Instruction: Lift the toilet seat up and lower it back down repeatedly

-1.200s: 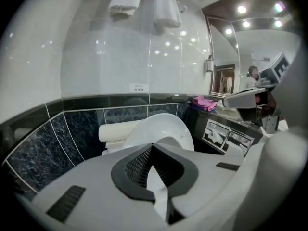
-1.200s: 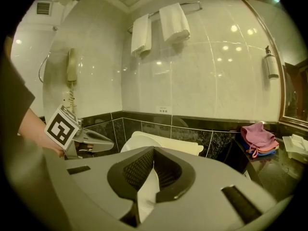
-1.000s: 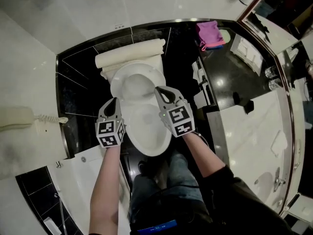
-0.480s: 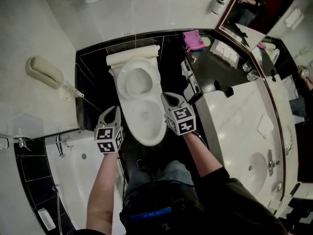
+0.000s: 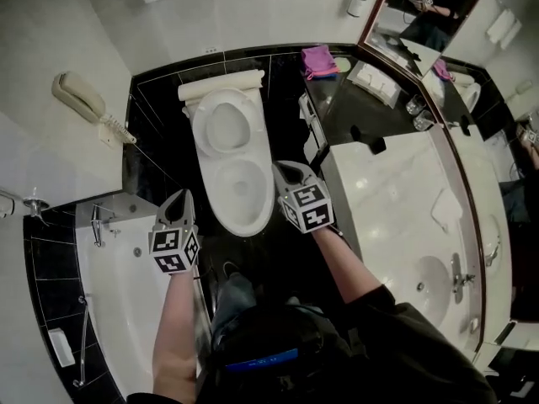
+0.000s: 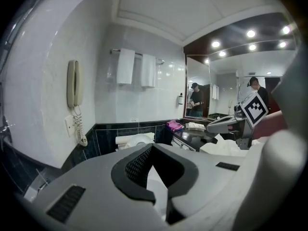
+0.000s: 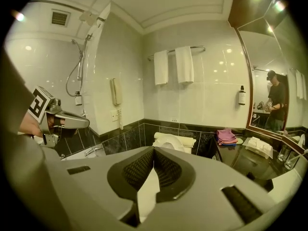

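Note:
The white toilet (image 5: 238,188) stands against the black tiled wall, and its seat (image 5: 222,129) is raised against the tank. In the gripper views the raised seat (image 7: 169,141) shows small and far ahead. My left gripper (image 5: 182,196) hangs left of the bowl's front, clear of it. Its jaws meet at the tips with nothing between them. My right gripper (image 5: 281,169) hovers just right of the bowl's rim, shut and empty. Neither gripper touches the toilet. Each gripper appears in the other's view.
A wall phone (image 5: 80,98) hangs at the left above a bathtub (image 5: 118,255). A white vanity counter (image 5: 396,200) with a sink (image 5: 425,280) fills the right. A pink cloth (image 5: 318,60) lies on the black ledge. Towels (image 7: 175,64) hang above the toilet.
Both grippers have drawn back from the sides of the bowl toward the person and risen. The head view now takes in more of the room.

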Demonstrator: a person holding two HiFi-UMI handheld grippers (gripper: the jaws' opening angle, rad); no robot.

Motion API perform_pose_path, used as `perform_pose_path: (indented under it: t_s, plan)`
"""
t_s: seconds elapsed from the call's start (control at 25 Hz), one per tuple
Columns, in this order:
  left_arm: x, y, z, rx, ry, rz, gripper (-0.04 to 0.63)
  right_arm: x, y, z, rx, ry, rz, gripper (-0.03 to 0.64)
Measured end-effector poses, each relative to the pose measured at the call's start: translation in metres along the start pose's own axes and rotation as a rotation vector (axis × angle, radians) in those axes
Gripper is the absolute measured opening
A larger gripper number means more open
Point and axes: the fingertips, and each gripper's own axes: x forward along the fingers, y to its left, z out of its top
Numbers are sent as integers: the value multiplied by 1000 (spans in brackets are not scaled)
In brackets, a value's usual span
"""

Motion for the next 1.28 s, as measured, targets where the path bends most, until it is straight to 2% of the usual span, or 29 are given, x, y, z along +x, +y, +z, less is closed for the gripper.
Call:
perform_pose_path:
  t_s: [0.32, 0.68, 0.92, 1.16, 1.28]
  plan:
    - [-43, -54, -21, -15, -3, 0, -15, -54, -6, -25, -1, -13, 13, 15]
    - [-54, -65, -24, -17, -15, 13, -15, -72, -4, -36, -3, -8, 13, 17]
    - [-38, -56, -21, -15, -6, -5, -15, -59, -4, -32, -2, -3, 5, 17]
    - [-2, -38, -21, -12, 24, -53, -15, -19, -1, -31, -17, 30, 2, 18]
    - [23, -21, -24, -3, 46, -82, -15, 15, 2, -31, -18, 52, 3, 65]
